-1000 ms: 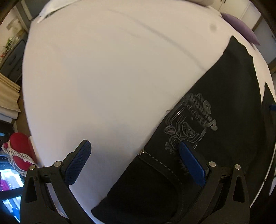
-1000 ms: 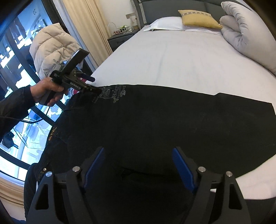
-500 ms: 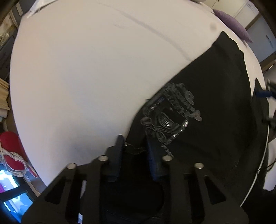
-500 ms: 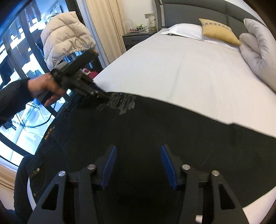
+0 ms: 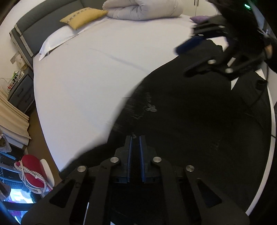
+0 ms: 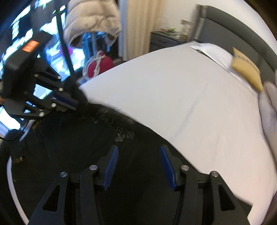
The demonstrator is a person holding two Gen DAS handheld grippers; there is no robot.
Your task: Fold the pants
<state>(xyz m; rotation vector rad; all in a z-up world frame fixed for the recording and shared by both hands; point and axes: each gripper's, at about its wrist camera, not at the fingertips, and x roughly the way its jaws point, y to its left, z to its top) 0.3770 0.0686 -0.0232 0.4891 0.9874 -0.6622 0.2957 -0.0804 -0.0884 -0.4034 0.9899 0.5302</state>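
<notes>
Black pants [image 5: 199, 121] with a silver print lie flat across the near end of the white bed [image 5: 86, 77]. My left gripper [image 5: 135, 138] is shut on the pants' waist edge and lifts it off the sheet. It also shows in the right wrist view [image 6: 69, 102], pinching the black cloth at the bed's left edge. My right gripper [image 6: 139, 150] is open above the pants [image 6: 121, 147], close to the cloth, holding nothing. It shows blurred in the left wrist view [image 5: 195, 57], at the upper right over the pants.
A yellow pillow [image 5: 83, 17], a white pillow [image 5: 57, 39] and a rolled white duvet [image 5: 143, 8] lie at the head of the bed. A grey nightstand [image 5: 20, 91] and a red bag [image 5: 32, 173] stand to the left. A puffy jacket [image 6: 91, 17] hangs by the window.
My left gripper closed on the pants' waist edge and lifted it. My right gripper narrowed somewhat and swung left over the pants toward the printed area.
</notes>
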